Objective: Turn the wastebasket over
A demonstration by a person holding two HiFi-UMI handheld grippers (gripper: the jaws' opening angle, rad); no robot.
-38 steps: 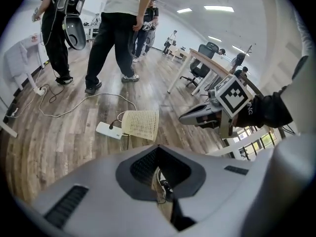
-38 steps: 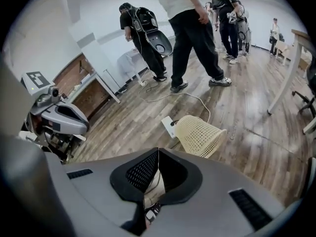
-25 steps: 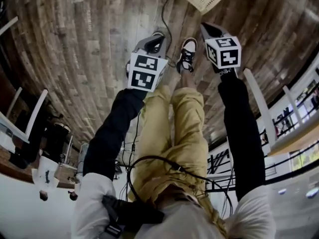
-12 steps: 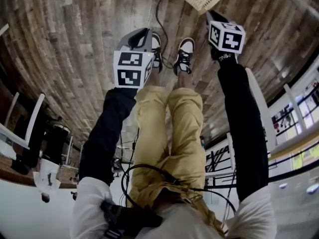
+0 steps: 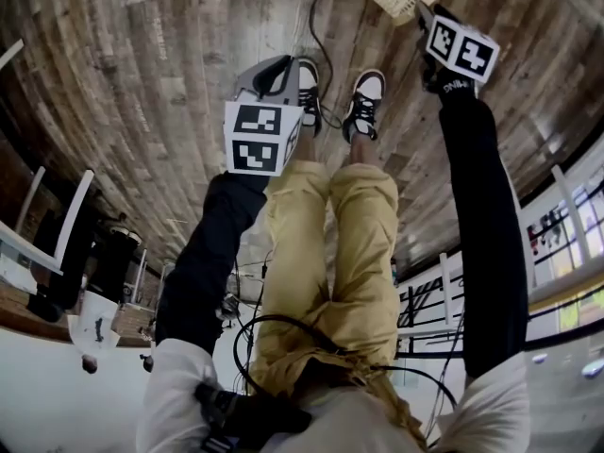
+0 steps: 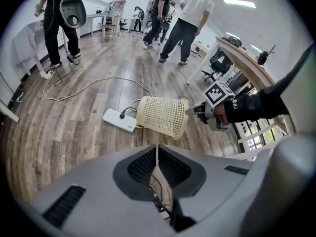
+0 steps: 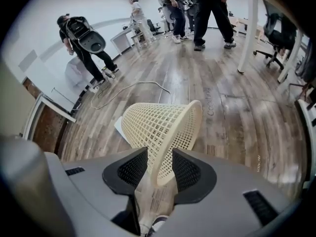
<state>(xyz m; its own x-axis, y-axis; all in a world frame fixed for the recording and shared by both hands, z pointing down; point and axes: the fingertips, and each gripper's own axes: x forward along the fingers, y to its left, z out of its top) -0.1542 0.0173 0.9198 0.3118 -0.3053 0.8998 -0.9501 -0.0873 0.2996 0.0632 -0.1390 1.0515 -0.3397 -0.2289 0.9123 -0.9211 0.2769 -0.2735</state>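
Cream mesh basket (image 7: 157, 125), lying sideways: right gripper (image 7: 159, 158) jaws opening astride its rim, apparently positioned to seize and upend it; left gripper (image 6: 157, 153), short of basket, pinched together, empty.

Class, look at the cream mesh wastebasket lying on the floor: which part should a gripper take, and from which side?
Take the rim of the wastebasket, coming from its open-mouth side. It lies on its side with the mouth facing the right gripper, and the thin wall fits between two jaws; those jaws are opening with the rim between them.
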